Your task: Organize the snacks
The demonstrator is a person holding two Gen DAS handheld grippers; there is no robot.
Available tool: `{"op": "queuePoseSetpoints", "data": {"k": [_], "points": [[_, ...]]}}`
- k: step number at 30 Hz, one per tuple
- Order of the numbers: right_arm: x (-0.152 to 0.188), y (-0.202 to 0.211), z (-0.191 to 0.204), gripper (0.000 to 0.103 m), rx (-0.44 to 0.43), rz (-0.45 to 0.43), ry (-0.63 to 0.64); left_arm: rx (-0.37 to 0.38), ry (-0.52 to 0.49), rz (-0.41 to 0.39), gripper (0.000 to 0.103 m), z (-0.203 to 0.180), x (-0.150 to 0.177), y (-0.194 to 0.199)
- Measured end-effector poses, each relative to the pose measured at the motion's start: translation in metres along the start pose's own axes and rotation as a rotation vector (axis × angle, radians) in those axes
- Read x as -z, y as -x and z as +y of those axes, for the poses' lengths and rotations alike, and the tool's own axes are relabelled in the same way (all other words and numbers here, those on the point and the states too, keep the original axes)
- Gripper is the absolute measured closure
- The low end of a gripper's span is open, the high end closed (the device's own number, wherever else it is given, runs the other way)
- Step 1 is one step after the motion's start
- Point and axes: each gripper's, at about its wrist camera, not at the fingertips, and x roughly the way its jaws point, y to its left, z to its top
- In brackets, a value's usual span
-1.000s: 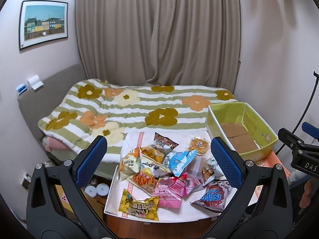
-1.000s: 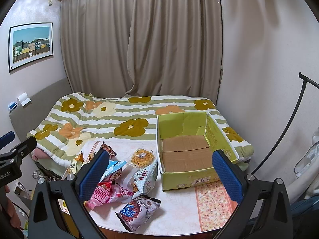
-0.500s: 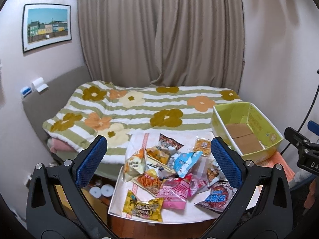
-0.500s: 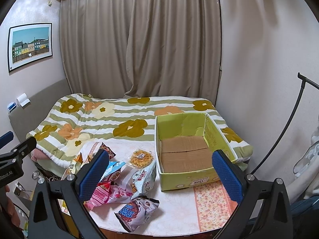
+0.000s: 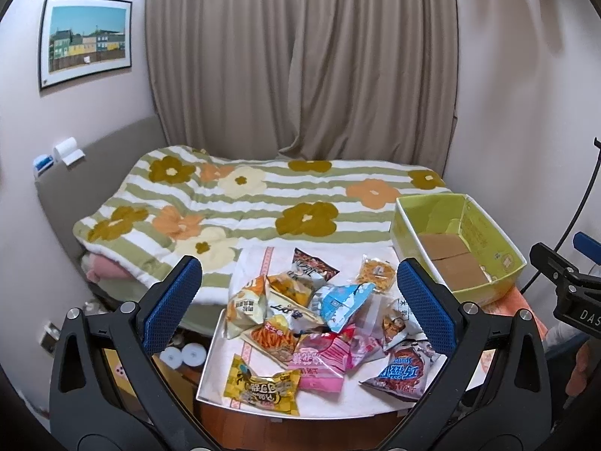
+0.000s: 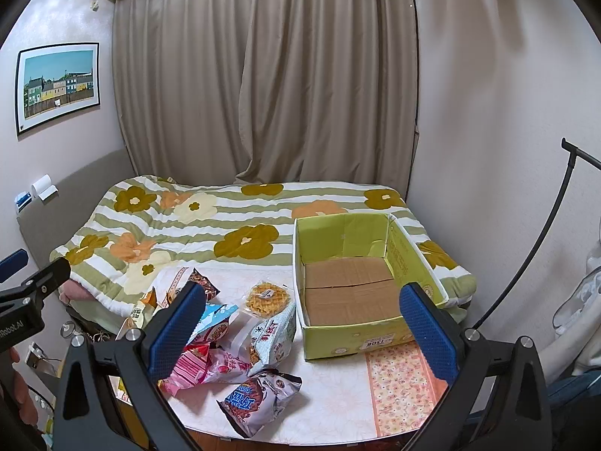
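Currently both wide open, holding nothing: left gripper [image 5: 298, 293], right gripper [image 6: 302, 321]. Best to pinch 1 loose edge packet [image 6: 259, 400], then drop into green box [image 6: 353, 340].

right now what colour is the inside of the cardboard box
Light green walls with a plain brown cardboard floor; the cardboard box shows best in the right wrist view.

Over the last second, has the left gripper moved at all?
Yes. In the left wrist view the framed picture and green box both drifted right and down, so the open left gripper has turned or shifted left and slightly upward.
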Motion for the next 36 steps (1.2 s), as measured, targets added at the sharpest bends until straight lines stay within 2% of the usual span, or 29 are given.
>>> {"op": "queuePoseSetpoints", "data": {"k": [11,17,25,30,36], "points": [[0.007,-0.003,0.002,0.0,0.0,0.032,-0.001,0.032,0.006,0.045,0.0,0.002,0.006,-0.011],[0.031,-0.032,-0.004,0.0,-0.029,0.194,-0.042,0.082,0.014,0.195,0.0,0.007,0.026,-0.044],[0.089,-0.081,-0.007,0.0,-0.124,0.44,-0.172,0.167,0.018,0.421,0.0,0.009,0.084,-0.111],[0.127,-0.108,-0.004,0.0,-0.17,0.545,-0.24,0.177,-0.039,0.49,0.0,0.002,0.121,-0.144],[0.153,-0.136,0.0,0.0,-0.197,0.602,-0.301,0.188,-0.116,0.535,0.0,-0.008,0.148,-0.177]]}}
